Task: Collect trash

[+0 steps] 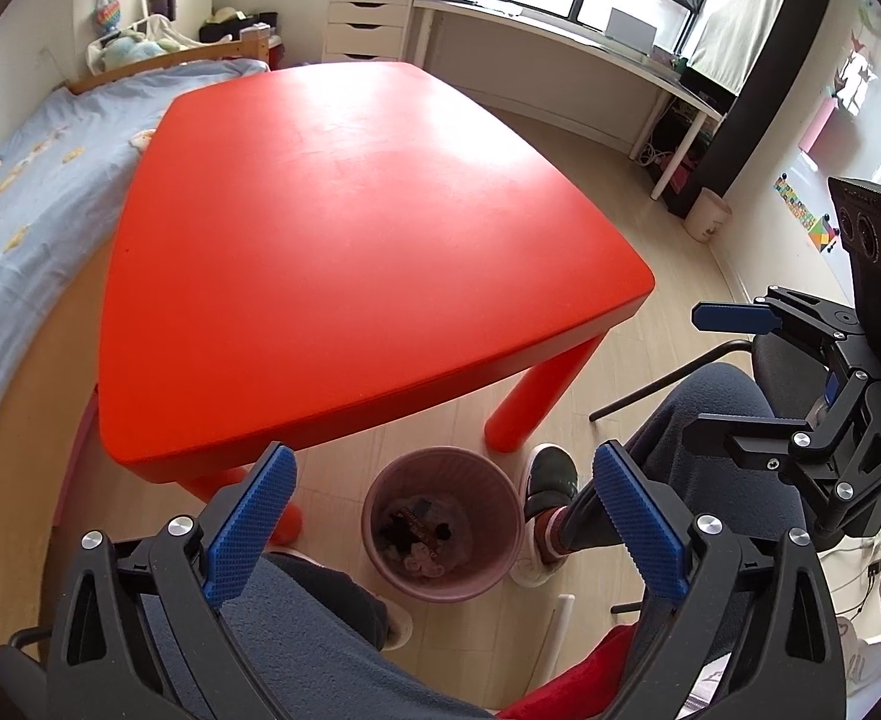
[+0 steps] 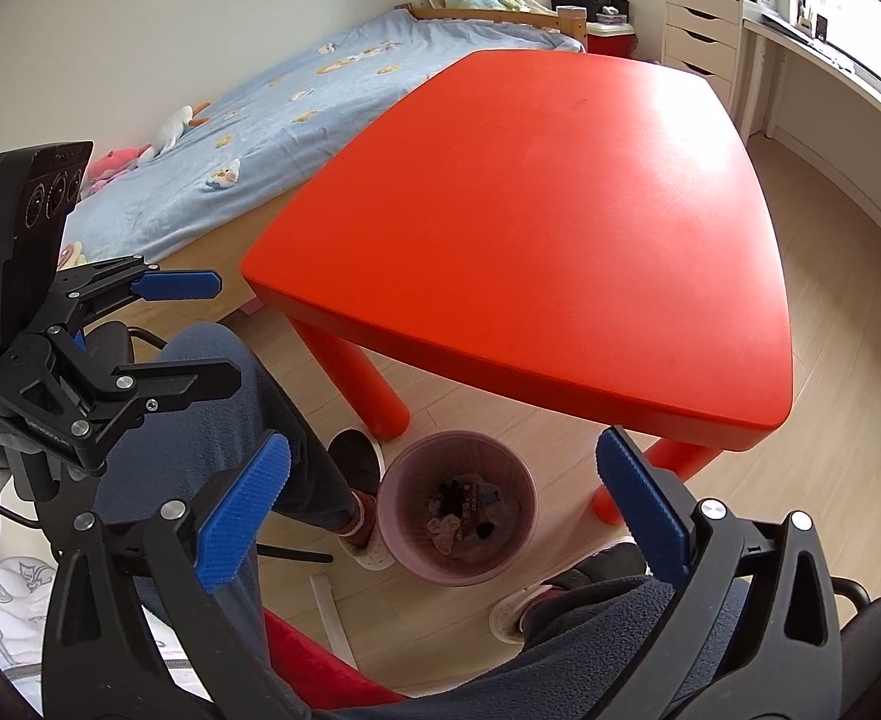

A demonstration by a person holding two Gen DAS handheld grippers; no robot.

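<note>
A blue-covered bed [image 2: 296,102] runs along the wall beside the red surface [image 1: 350,228], whose top is bare. On the wooden floor [image 1: 638,210] at the near edge of the surface, between the seated person's feet, stands a pink wastebasket [image 1: 443,525] with crumpled trash [image 1: 422,531] lying in its bottom. The left claw [image 1: 440,531] hangs above the basket with its blue pads spread wide apart and nothing between them. The right claw [image 2: 443,507] hangs likewise over the basket, jaws wide apart and empty.
</note>
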